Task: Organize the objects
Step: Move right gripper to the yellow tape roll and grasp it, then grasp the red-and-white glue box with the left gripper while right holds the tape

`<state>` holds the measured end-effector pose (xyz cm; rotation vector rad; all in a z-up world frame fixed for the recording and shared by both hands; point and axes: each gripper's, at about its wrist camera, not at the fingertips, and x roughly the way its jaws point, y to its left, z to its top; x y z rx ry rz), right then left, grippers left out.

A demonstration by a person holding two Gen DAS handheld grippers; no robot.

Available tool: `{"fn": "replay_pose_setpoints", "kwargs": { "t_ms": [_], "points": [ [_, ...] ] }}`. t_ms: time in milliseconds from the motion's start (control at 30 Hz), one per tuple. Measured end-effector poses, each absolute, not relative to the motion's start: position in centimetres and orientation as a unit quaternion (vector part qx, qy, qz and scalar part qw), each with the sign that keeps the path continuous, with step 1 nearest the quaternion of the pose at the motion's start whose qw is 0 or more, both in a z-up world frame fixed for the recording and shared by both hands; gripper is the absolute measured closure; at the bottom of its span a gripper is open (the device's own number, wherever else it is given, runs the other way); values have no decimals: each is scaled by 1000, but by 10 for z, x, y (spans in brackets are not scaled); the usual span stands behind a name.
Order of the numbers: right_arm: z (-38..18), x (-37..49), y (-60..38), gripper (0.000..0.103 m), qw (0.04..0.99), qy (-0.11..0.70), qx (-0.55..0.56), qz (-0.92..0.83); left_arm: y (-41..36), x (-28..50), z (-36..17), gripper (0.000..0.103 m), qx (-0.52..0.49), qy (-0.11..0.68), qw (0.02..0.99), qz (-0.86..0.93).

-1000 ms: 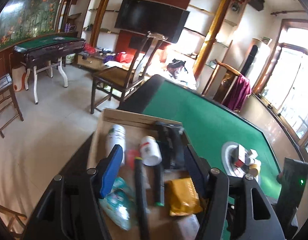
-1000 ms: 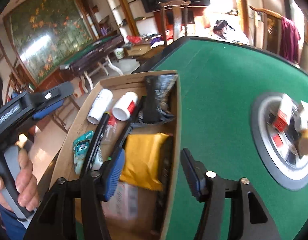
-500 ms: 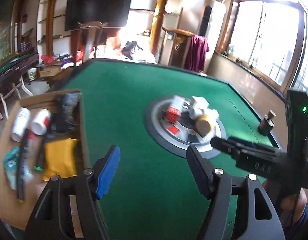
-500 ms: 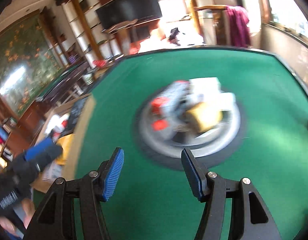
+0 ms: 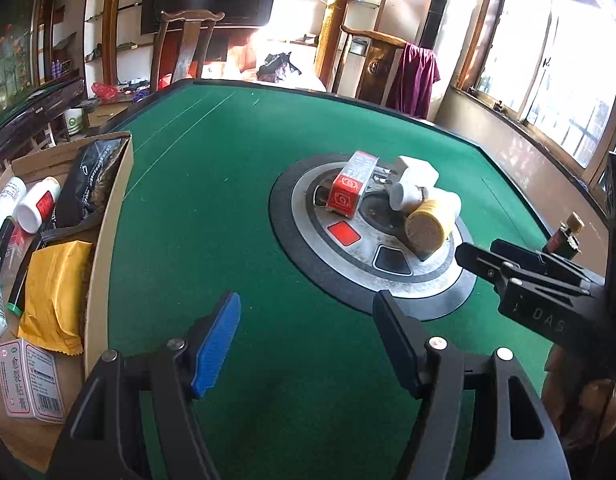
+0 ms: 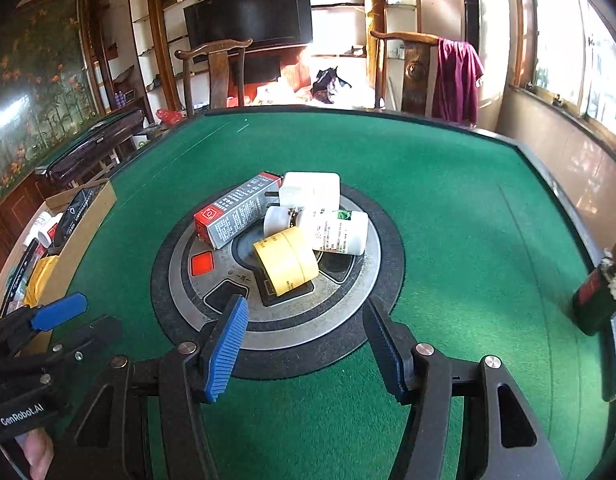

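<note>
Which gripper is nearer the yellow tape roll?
Right. The right gripper is open just short of the tape roll, facing it; the left gripper is open farther back and off to its left.

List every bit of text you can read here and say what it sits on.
"GenRobot.AI": black body of the left gripper.
"DAS": black body of the right gripper.
"愈裂贴膏": white and pink carton in the cardboard box.
Red and grey carton, white bottle, black pouch: print too small.
</note>
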<state>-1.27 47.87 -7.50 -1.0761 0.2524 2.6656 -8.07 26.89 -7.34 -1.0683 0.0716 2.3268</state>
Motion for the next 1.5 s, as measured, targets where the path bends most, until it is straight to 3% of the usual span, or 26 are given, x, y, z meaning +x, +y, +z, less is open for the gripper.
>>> {"fn": "replay_pose_setpoints", "kwargs": {
  "t_ms": [467, 533, 600, 733, 1233, 1500],
  "points": [
    [-88, -63, 484, 39, 86, 56, -403, 909, 279, -87, -76, 35, -418, 25, 291, 860],
    [-91, -68, 484, 50, 83, 53, -406, 909, 280, -87, -76, 35, -418, 27, 292, 860],
    [-96, -72, 482, 67, 78, 55, -419, 903, 282, -87, -77, 35, -420, 29, 294, 858],
    [-100, -71, 480, 68, 94, 43, -419, 902, 284, -87, -77, 35, -419, 29, 295, 858],
    [-67, 22, 491, 69, 145, 207, -359, 899, 288, -82, -73, 35, -402, 44, 294, 866],
    [-52, 30, 488, 69, 148, 173, -337, 914, 309, -87, -66, 35, -398, 76, 307, 861]
  ]
}}
